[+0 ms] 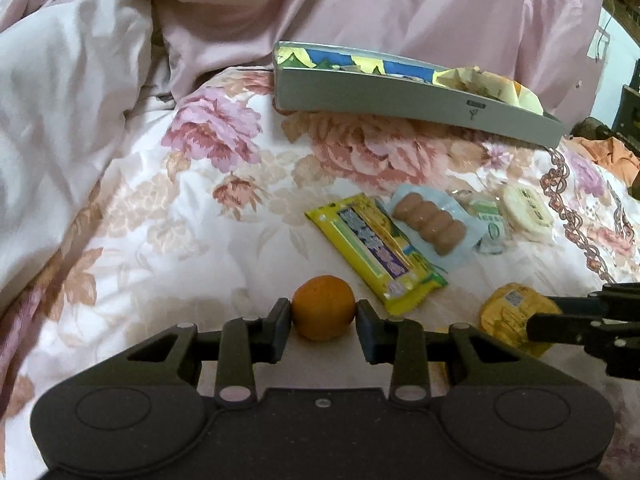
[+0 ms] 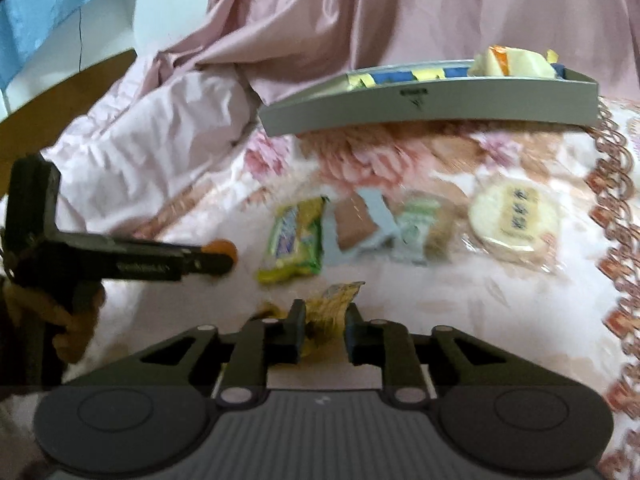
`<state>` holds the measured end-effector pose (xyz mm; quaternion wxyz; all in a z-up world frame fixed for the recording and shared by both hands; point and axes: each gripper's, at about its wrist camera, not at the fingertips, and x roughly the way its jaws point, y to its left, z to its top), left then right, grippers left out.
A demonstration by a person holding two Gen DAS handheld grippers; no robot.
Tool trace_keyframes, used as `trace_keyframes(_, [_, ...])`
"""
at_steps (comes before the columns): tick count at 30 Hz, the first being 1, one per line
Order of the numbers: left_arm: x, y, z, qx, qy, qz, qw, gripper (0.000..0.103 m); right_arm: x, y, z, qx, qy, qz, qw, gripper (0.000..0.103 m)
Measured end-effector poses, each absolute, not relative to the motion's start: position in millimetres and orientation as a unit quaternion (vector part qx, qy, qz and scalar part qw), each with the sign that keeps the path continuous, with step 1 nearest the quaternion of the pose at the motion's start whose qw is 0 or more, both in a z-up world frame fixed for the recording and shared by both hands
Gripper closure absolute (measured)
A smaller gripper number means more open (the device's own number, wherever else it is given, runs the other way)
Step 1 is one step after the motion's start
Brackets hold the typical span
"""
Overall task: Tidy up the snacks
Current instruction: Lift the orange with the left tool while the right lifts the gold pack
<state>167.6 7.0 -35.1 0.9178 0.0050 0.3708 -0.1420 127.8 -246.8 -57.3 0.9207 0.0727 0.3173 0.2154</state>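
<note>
showing two hand-held tongs over a bed with a floral bedspread; the left tongs are closed on a small orange fruit, one pad pressing each side of it; the right tongs are closed on a crinkled yellow-gold snack packet, which stands up between the pads; seen from the left wrist, this packet and the right tongs lie just right of the left tongs; ahead of both tongs, loose snacks lie in a row on the bedspread: a yellow wrapped bar, a clear pack of brown sausage pieces, a green-and-white packet, partly hidden, and a round pale cake in clear wrap; beyond that row rests a grey tray with a blue-and-yellow printed floor, holding a yellow wrapper at its right end; pink satin bedding is heaped behind the tray; the right wrist view is blurred.
</note>
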Motion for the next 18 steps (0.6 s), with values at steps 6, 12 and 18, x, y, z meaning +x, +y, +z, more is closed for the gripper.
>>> trace_keyframes(6, [165.1,8.3,-37.3,-0.001,0.372,-0.138,0.918,0.065,126.8,-238.0,-54.1,-0.015,0.318,0.236,0.918,0.041])
trace_keyframes(12, [173.9,11.0,-39.4,-0.004,0.369,-0.142,0.918,0.057,131.6,-218.7,-50.1,-0.16,0.296,0.339,0.879,0.026])
trace_keyframes(18, [179.4,12.3,-42.5,-0.008,0.373,-0.142,0.917,0.056,146.6,-198.6,-55.2,-0.256,0.292,0.404,0.829,0.019])
